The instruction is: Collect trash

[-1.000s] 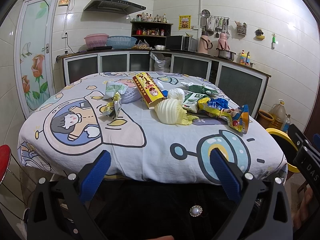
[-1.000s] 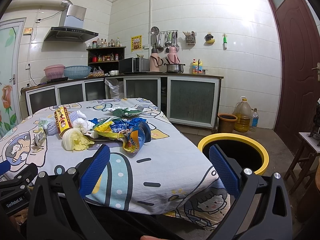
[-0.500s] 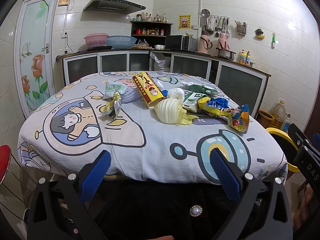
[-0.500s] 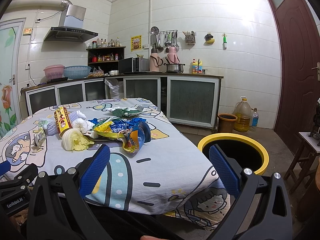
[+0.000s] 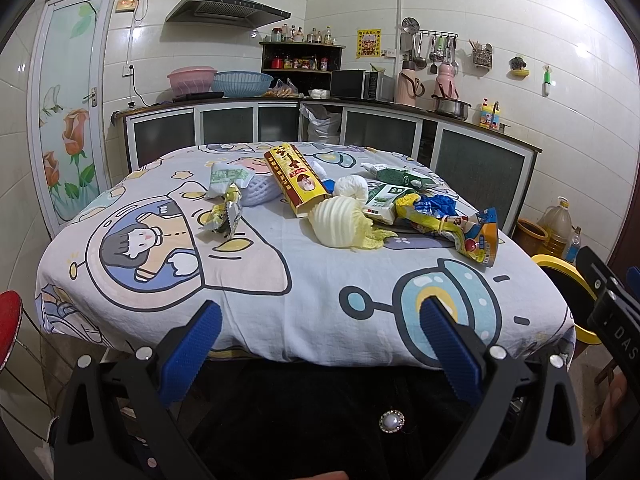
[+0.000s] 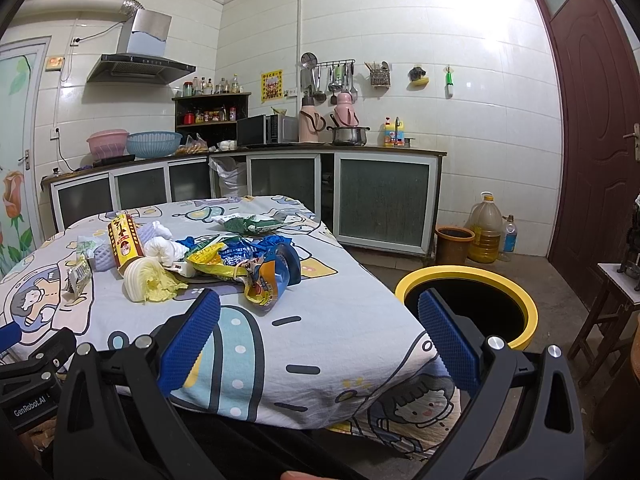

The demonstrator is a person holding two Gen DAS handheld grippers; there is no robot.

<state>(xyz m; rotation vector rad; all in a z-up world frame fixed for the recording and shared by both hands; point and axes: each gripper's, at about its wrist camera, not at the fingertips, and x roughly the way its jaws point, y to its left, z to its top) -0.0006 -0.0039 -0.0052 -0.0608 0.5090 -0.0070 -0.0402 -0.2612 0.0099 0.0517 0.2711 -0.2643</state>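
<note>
Trash lies across the middle of a table (image 5: pixel 280 280) with a cartoon cloth: a yellow-red box (image 5: pixel 296 178), a pale cabbage piece (image 5: pixel 340 224), a crumpled yellow-blue snack bag (image 5: pixel 460 228), a small foil wrapper (image 5: pixel 228 212), a green packet (image 5: pixel 396 176) and white wads. The same pile shows in the right wrist view, with the snack bag (image 6: pixel 264 284) nearest. A black bin with a yellow rim (image 6: pixel 468 304) stands on the floor right of the table. My left gripper (image 5: pixel 320 340) is open and empty before the table's near edge. My right gripper (image 6: pixel 318 330) is open and empty near the table's right corner.
Kitchen counters (image 6: pixel 280 148) with cabinets run along the back walls. An oil jug (image 6: pixel 484 228) and a brown pot (image 6: pixel 454 244) stand on the floor by the wall. A wooden stool (image 6: pixel 612 308) and a dark door (image 6: pixel 592 120) are at the right. A red stool edge (image 5: pixel 8 320) shows at the left.
</note>
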